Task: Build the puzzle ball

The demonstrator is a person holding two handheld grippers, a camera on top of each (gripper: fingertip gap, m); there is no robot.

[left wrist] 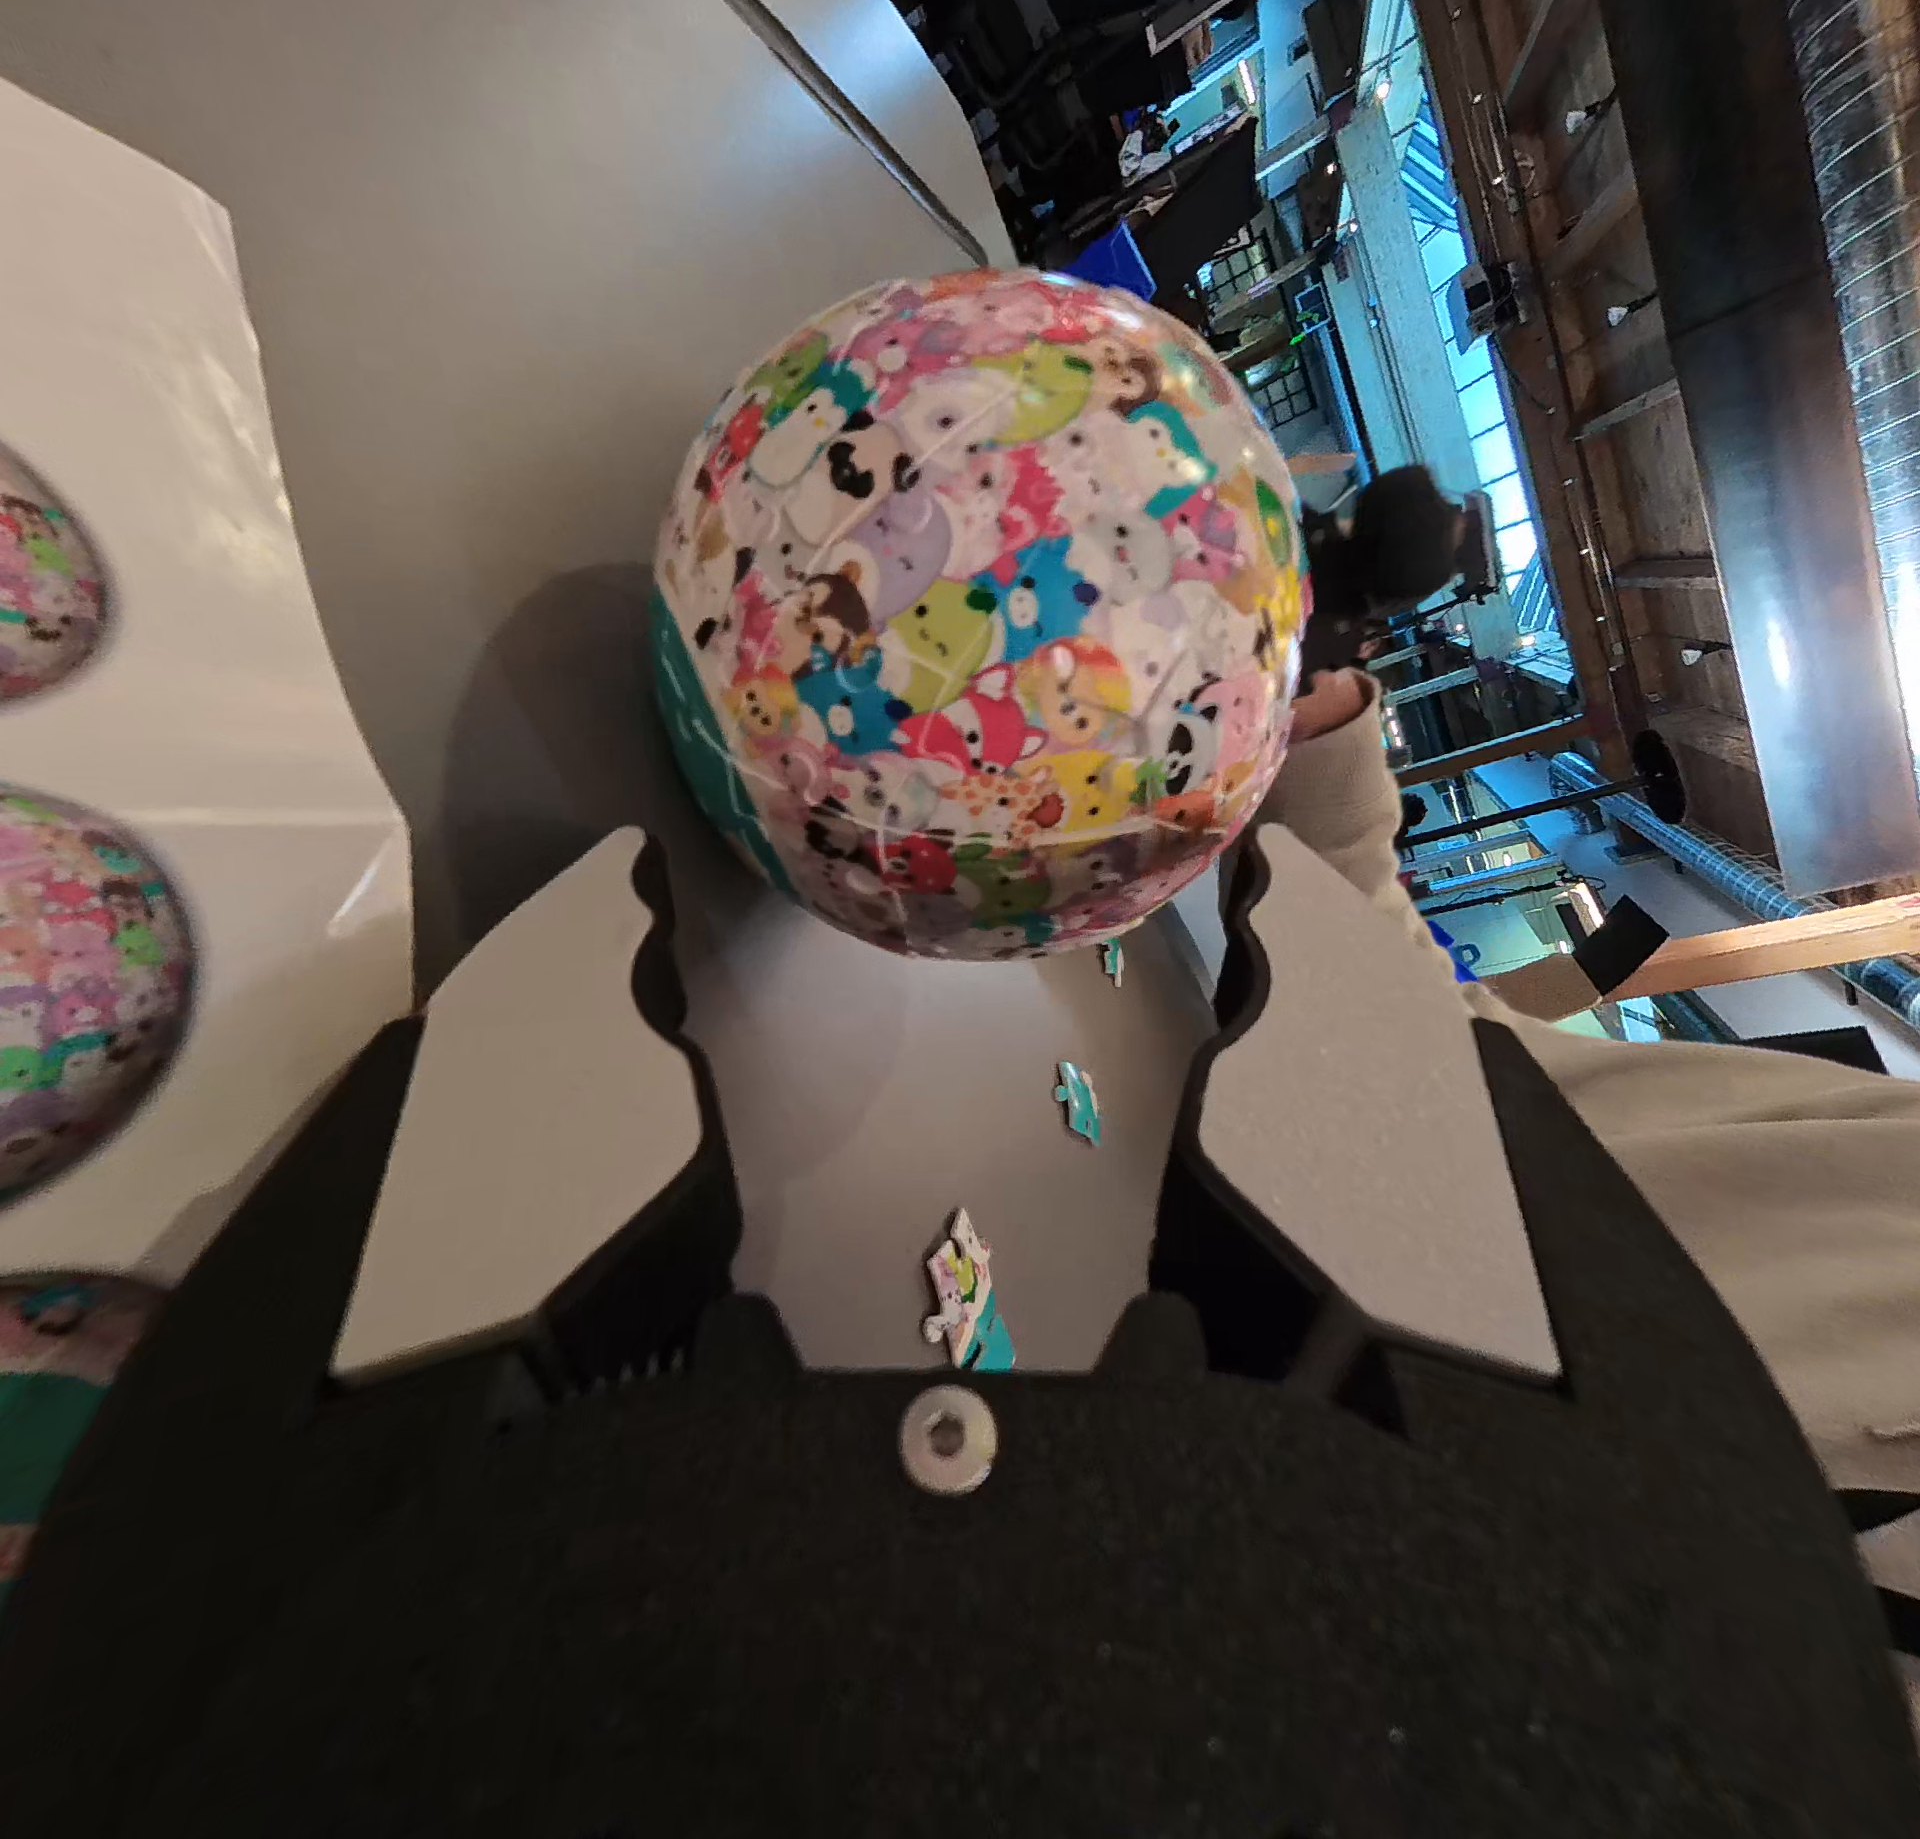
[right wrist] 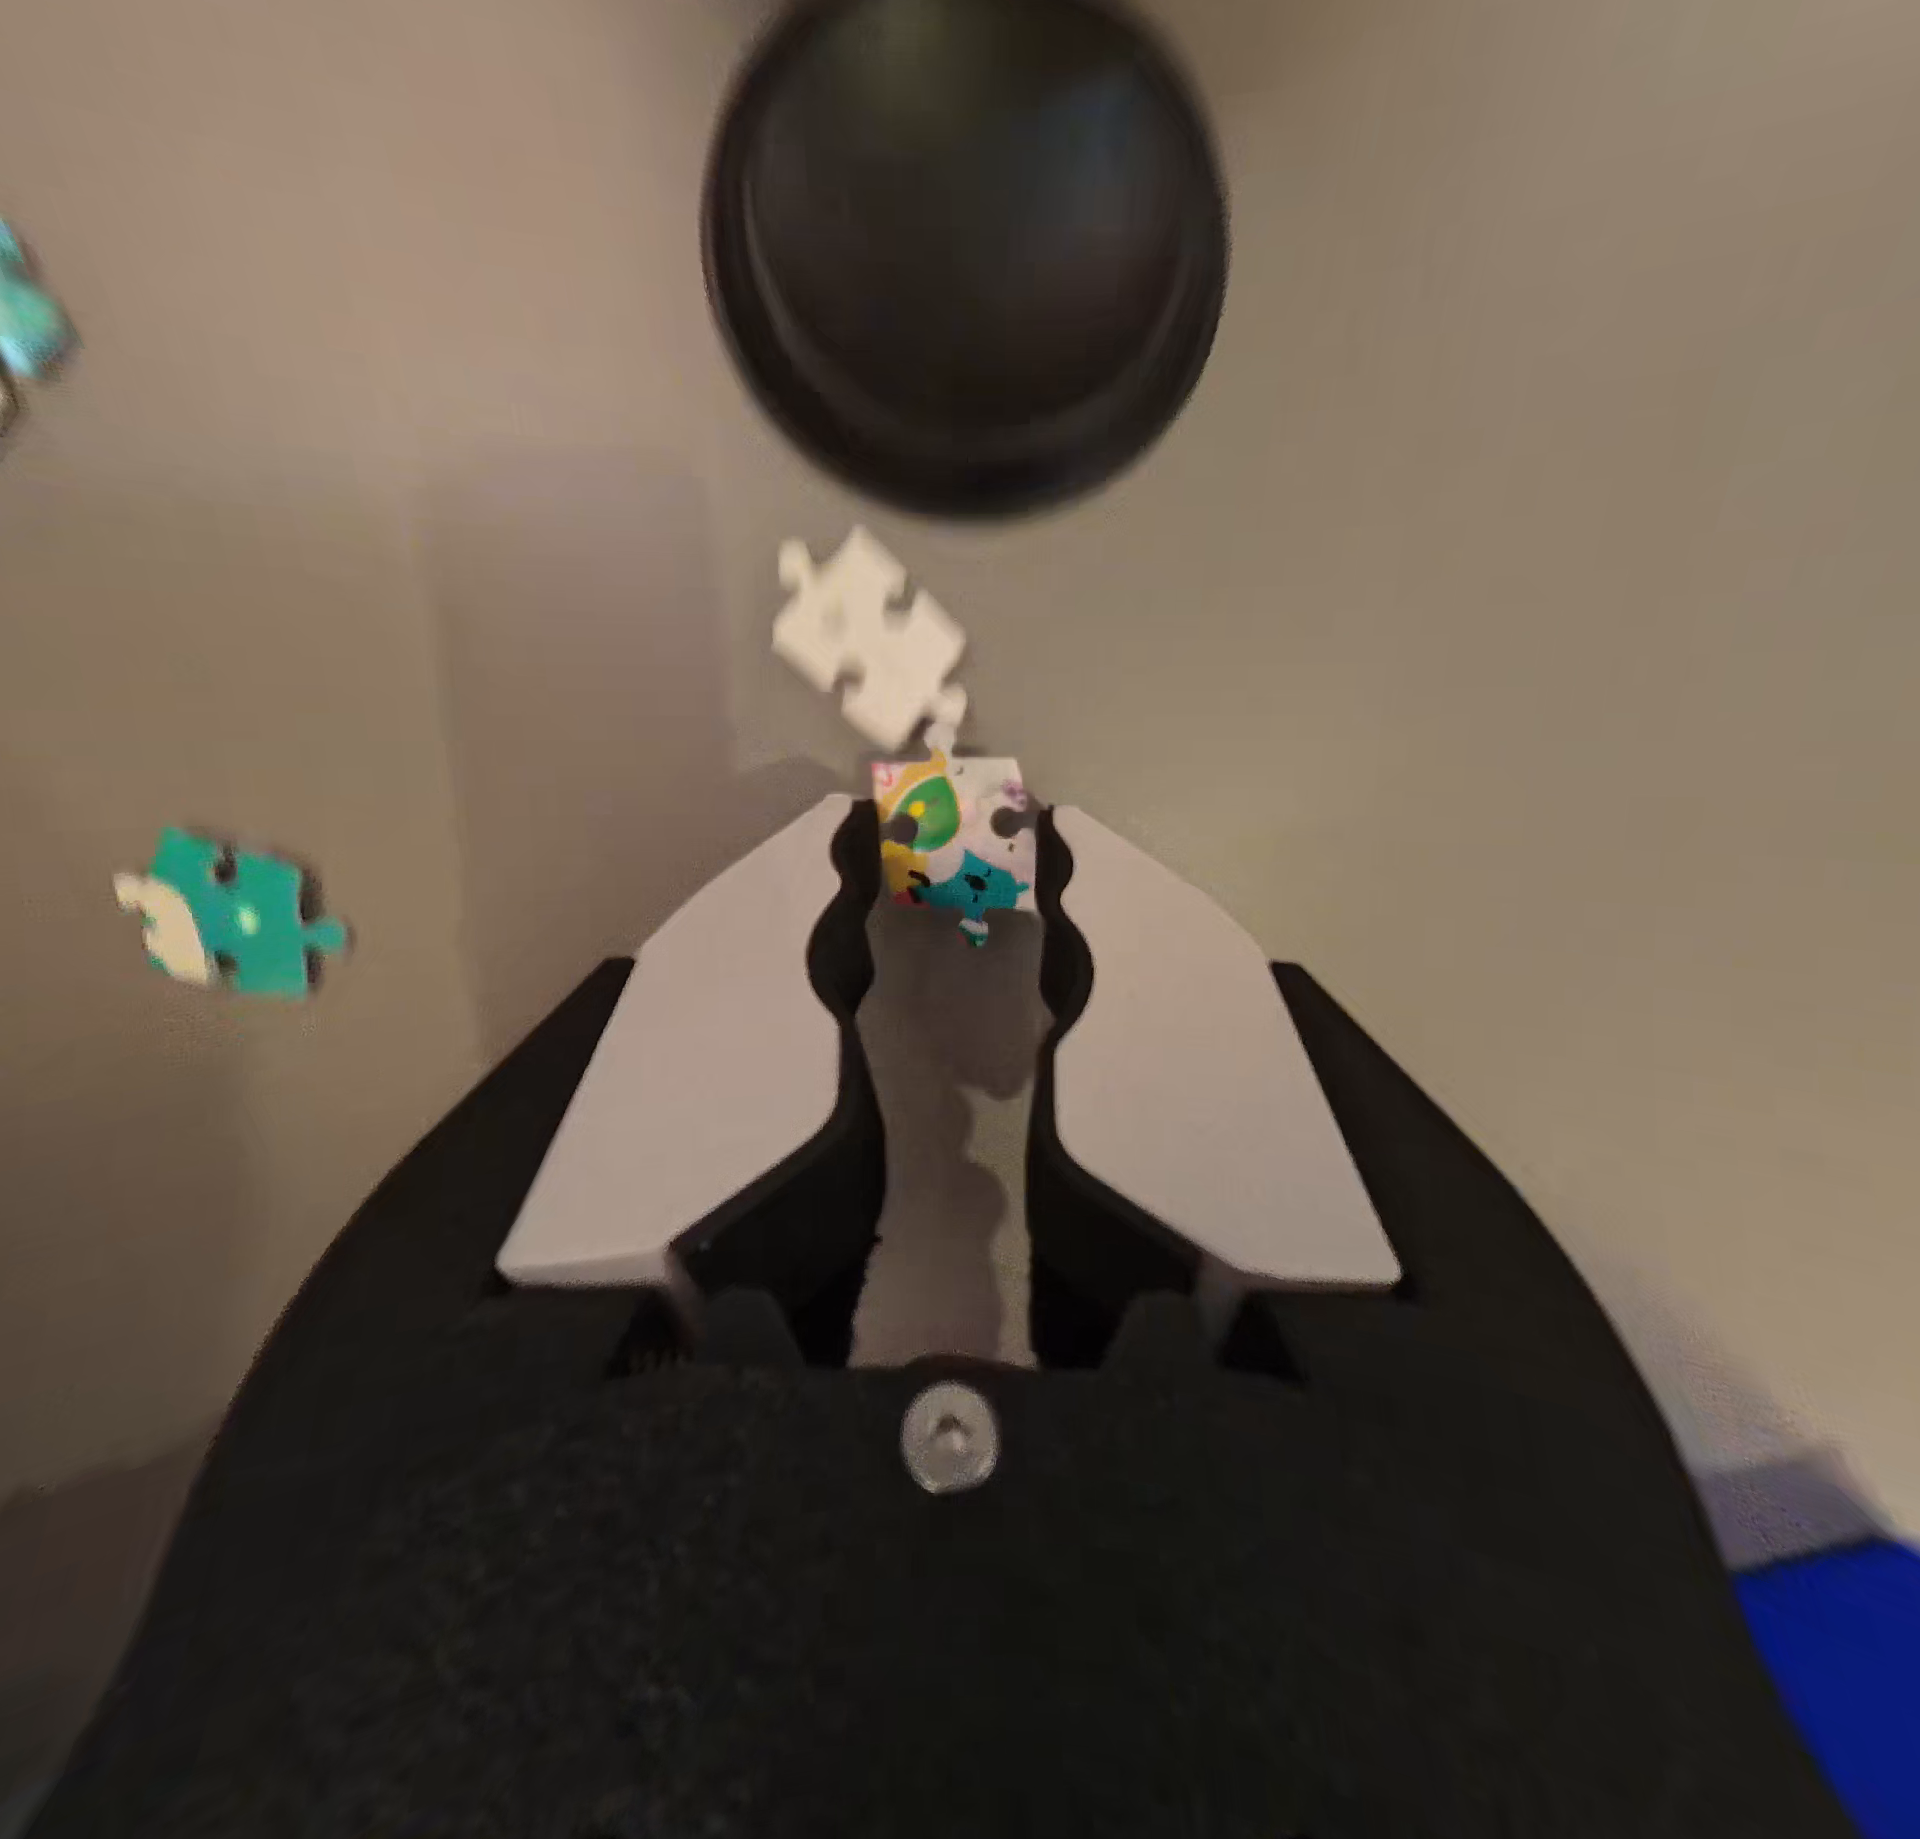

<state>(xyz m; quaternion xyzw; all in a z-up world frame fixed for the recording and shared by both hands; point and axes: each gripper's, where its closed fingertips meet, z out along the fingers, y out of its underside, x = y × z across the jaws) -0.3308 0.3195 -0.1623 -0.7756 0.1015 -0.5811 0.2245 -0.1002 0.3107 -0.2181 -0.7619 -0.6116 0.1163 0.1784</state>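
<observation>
The left hand-held gripper (left wrist: 951,859) gaped wide, empty, just short of the puzzle ball (left wrist: 977,610) on the table (left wrist: 520,283). The right hand-held gripper (right wrist: 954,833) pinched a light, stiff puzzle piece (right wrist: 951,844) by its edges; the hollow ball probably wanted gentle grasping across its widest part.

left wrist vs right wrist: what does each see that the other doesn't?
Left wrist only: the puzzle ball, mostly assembled, just beyond the open left gripper; a printed sheet with ball pictures at left; three loose pieces, such as the teal piece; the workshop background.

Right wrist only: the right gripper shut on a colourful piece; a white, face-down piece beyond it; a blurred black dome; a teal-and-white piece at left.

Both: the grey table with loose pieces on it. Whether any piece appears in both views, I cannot tell.
</observation>
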